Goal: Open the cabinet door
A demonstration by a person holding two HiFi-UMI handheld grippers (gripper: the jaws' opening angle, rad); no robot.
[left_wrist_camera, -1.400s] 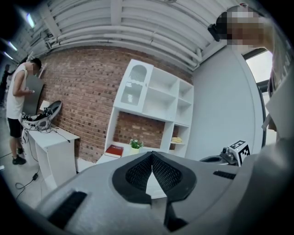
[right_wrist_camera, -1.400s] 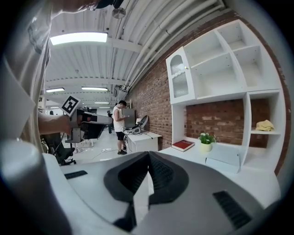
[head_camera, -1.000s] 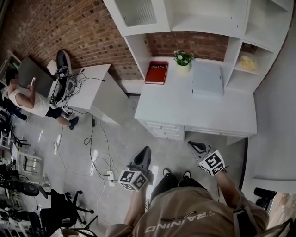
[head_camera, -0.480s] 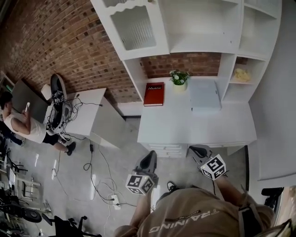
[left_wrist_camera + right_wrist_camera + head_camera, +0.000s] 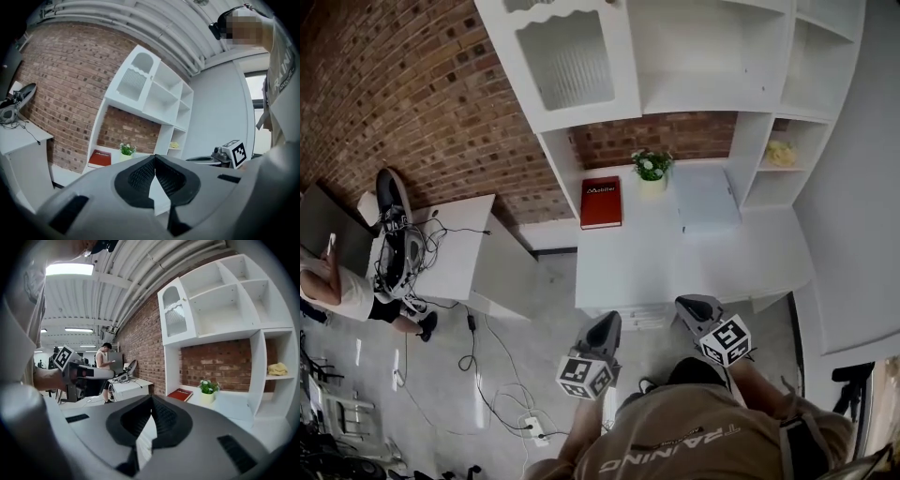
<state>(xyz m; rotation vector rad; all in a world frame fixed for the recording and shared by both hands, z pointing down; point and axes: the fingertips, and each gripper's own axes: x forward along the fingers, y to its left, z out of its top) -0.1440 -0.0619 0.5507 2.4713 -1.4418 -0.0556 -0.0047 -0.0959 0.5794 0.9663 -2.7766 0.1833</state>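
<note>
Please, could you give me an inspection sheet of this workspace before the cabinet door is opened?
Surface: white desk, mostly bare.
Job's things: cabinet door, upper left, closed.
Clutter: book, plant and flat white box on the desk; yellow thing on a right shelf.
Grippers: left gripper and right gripper both shut, empty, near the desk's front.
Cables: loose cables on the floor, with a power strip; more on the side table.
Surroundings: brick wall; a person at far left.

The white desk [image 5: 656, 267] carries a red book [image 5: 601, 202] at ten o'clock, a potted plant [image 5: 652, 171] at twelve, and a pale flat pad [image 5: 705, 199] at two.
</note>
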